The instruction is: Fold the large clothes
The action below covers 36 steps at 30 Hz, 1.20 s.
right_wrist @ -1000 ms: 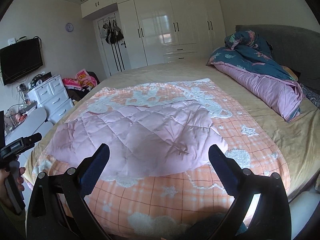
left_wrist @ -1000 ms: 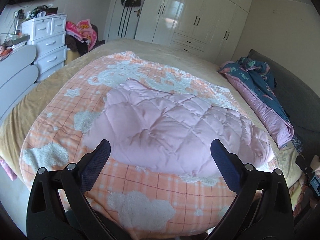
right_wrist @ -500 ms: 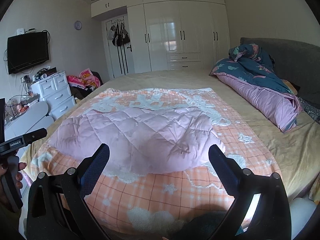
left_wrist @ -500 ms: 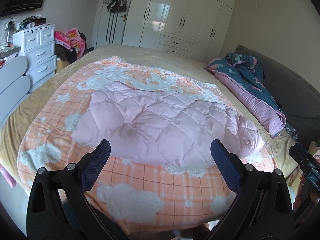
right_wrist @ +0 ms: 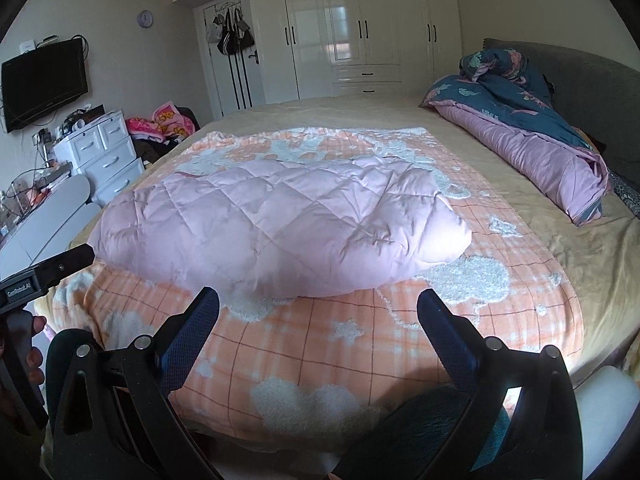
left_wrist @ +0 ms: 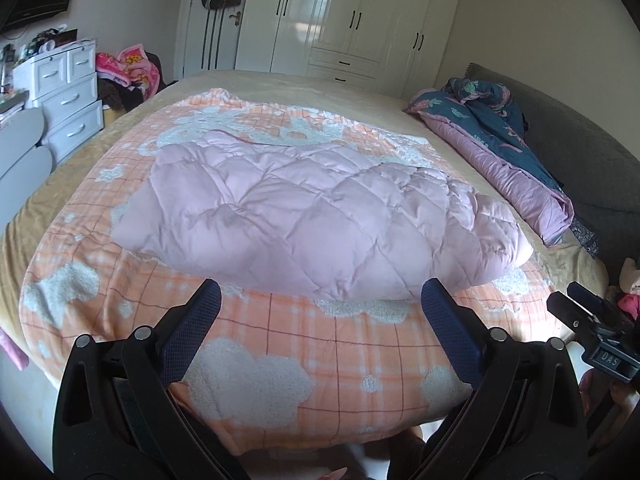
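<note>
Both the left gripper and right gripper, jaws spread and empty, had backed away from the folded pink jacket; another fold seemed due.

"DAS" on right claw; left claw label unclear

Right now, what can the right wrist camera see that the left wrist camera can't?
Only the right wrist view shows the wall clock, the whole TV and a hand holding the left gripper's handle.

Only the left wrist view shows the right gripper's body from the side.

Both show the pink puffy coat on the orange blanket, the white wardrobe and the rolled blue quilt. Each view's own gripper is open.
</note>
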Available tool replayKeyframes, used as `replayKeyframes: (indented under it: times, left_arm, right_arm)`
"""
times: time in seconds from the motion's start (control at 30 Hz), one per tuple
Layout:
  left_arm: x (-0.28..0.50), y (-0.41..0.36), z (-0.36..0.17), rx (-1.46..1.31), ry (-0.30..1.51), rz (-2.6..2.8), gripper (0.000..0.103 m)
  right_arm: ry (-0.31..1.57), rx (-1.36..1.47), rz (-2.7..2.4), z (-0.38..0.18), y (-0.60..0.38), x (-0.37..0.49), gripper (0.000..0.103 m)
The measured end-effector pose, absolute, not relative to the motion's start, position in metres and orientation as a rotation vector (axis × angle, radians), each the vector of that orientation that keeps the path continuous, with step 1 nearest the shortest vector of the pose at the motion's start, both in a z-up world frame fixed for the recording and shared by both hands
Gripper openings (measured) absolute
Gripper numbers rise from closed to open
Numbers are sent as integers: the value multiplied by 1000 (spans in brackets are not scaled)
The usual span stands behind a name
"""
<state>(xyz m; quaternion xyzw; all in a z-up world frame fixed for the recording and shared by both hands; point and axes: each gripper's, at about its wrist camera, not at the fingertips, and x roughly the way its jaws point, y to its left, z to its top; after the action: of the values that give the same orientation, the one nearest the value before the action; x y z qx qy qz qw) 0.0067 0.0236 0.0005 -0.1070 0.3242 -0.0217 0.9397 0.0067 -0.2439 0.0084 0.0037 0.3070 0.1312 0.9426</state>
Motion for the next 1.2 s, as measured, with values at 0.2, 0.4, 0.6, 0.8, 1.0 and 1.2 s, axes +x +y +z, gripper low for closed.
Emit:
replayKeyframes:
  times: [0.2,0.4,0.6,0.8,1.0,1.2]
  left_arm:
    - [8,21,-2,-208,675,-36,94]
    - [8,21,-2,-204,678,-34,94]
    - [7,22,-1,-206,675,-26,94]
    - [7,22,-1,-206,675,-26,94]
    - [6,22,2,-198,671,-21,94]
    - [5,21,2,-195,672,-25,94]
  right_arm:
    - [622,7,293,9,-238,5,99]
    - [624,3,297,10,-236,6,99]
    - [618,7,293,11,-238,5,99]
    - [614,5,290,12,-238,4,99]
    - [612,0,287,13,-238,3,99]
    - [611,1,288,14,-237,3,99]
